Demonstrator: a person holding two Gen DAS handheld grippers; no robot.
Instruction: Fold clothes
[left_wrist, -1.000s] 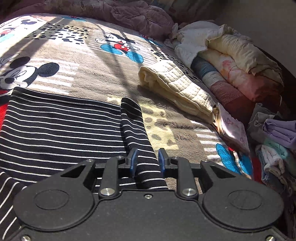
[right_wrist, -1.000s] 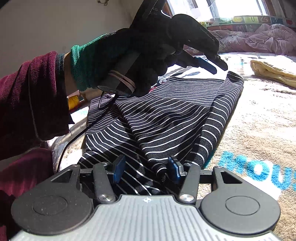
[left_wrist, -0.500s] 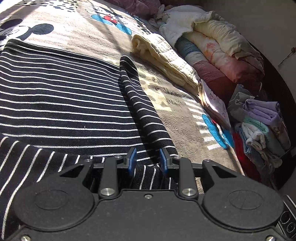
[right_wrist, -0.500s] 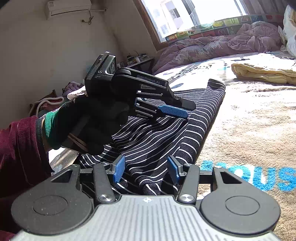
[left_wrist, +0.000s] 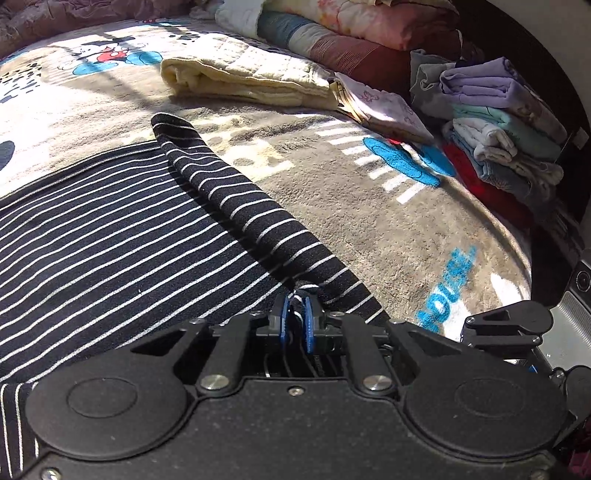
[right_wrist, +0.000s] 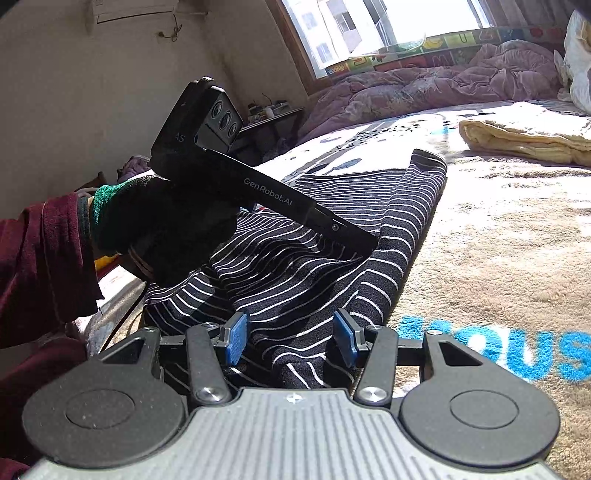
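A black top with thin white stripes (left_wrist: 110, 229) lies spread on the bed, its sleeve (left_wrist: 229, 192) folded along the right side. My left gripper (left_wrist: 295, 306) is shut on a pinch of striped cloth at the near end of that sleeve. In the right wrist view a black-gloved hand (right_wrist: 155, 221) holds the left gripper (right_wrist: 369, 243), tilted down with its tip on the top (right_wrist: 332, 206). My right gripper (right_wrist: 291, 332) stands open at the garment's near edge. Striped cloth lies between its blue pads (right_wrist: 236, 336), which are not pressing on it.
The bed's beige cartoon-print blanket (left_wrist: 369, 192) stretches to the right. A folded yellow quilt (left_wrist: 240, 77) lies beyond the sleeve. Stacks of folded clothes (left_wrist: 498, 122) and rolled bedding (left_wrist: 351, 29) line the far right; a purple duvet (right_wrist: 424, 85) lies below the window.
The left gripper rolled, dipped to the near end of the sleeve, and closed its jaws on the cloth. The right gripper stayed where it was, still open.
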